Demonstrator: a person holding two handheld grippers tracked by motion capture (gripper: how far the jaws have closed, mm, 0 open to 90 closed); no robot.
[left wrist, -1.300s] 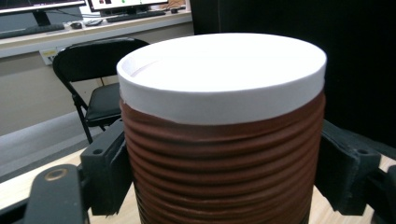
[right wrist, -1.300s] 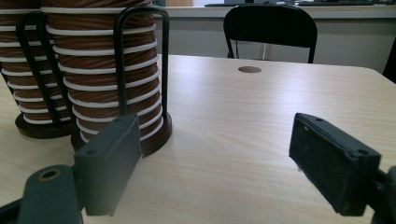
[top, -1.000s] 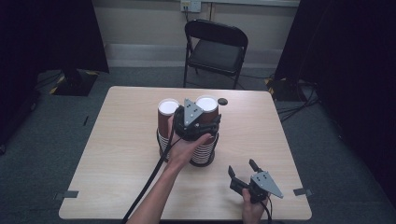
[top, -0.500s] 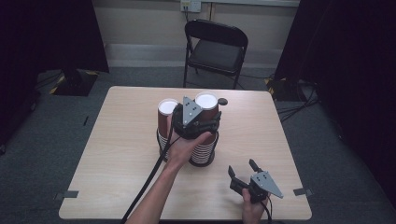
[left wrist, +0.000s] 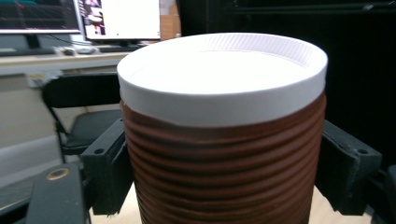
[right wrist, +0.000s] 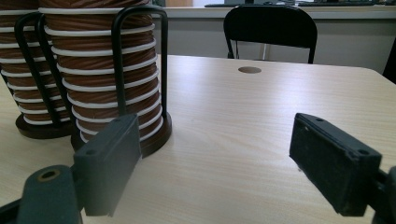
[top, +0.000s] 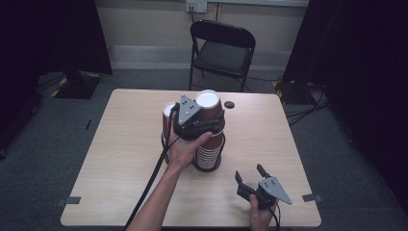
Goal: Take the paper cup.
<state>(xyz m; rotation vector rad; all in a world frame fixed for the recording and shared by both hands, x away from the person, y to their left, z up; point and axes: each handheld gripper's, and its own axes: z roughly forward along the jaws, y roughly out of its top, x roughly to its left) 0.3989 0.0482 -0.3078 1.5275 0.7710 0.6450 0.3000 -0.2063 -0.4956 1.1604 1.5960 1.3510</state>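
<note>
Two stacks of upturned brown ribbed paper cups stand in black wire holders mid-table: a left stack [top: 168, 118] and a right stack [top: 210, 151]. My left gripper [top: 213, 126] is shut on the top cup [top: 208, 101] of the right stack, and a hand wraps around it from the near side. In the left gripper view the jaws press both sides of that cup [left wrist: 224, 140], its white base facing up. My right gripper [top: 248, 173] rests near the table's front right, open and holding nothing. From the right gripper view [right wrist: 224, 163], the right stack [right wrist: 109, 79] and the left stack [right wrist: 23, 70] lie ahead to the left.
A black folding chair [top: 222, 48] stands beyond the table's far edge. A small dark hole [top: 229, 104] sits in the tabletop [top: 115, 144] near the far side. The left gripper's cable [top: 151, 178] runs along the forearm toward the near edge.
In the high view my left gripper and the cup in it have shifted slightly up and to the left. The right gripper has stayed put.
</note>
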